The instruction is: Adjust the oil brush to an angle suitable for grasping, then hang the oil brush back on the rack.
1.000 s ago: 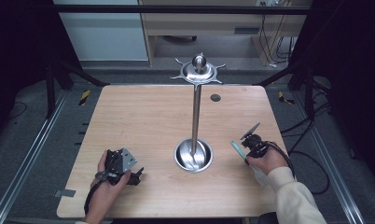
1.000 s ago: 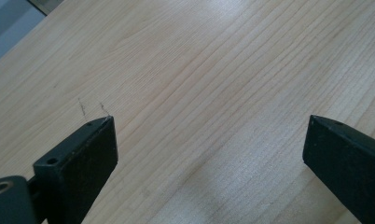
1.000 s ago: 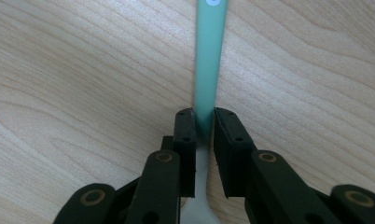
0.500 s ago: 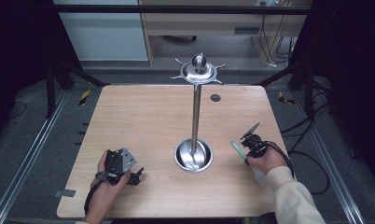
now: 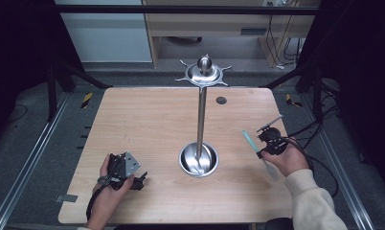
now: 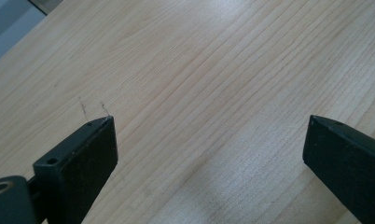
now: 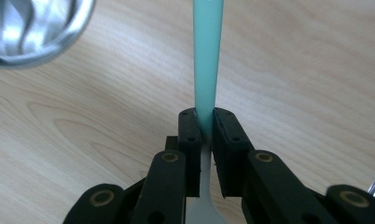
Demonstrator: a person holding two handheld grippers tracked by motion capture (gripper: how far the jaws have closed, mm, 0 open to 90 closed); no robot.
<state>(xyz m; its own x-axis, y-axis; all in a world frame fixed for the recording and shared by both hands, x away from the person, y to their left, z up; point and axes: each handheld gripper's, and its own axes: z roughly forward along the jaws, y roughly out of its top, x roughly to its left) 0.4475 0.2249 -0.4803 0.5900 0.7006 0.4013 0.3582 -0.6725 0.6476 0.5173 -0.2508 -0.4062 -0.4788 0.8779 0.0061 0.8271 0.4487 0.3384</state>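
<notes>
Right gripper view: right hand-held gripper [image 7: 205, 122] clamped on teal-handled utensil [image 7: 207, 56], lifted off bench [image 5: 147, 124] beside steel stand [image 5: 199, 158], likely for hanging. Left hand-held gripper [image 6: 209, 149] wide open, empty.

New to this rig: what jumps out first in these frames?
The tall steel stand at mid-table: a round dished base nearer the person, a pole, and a spiked disc with a knob on top. To its right, the right gripper has its fingers shut on a slim teal-handled utensil pointing away from the hand. The left gripper rests at the near-left of the wooden table, fingers wide apart with nothing between them.
</notes>
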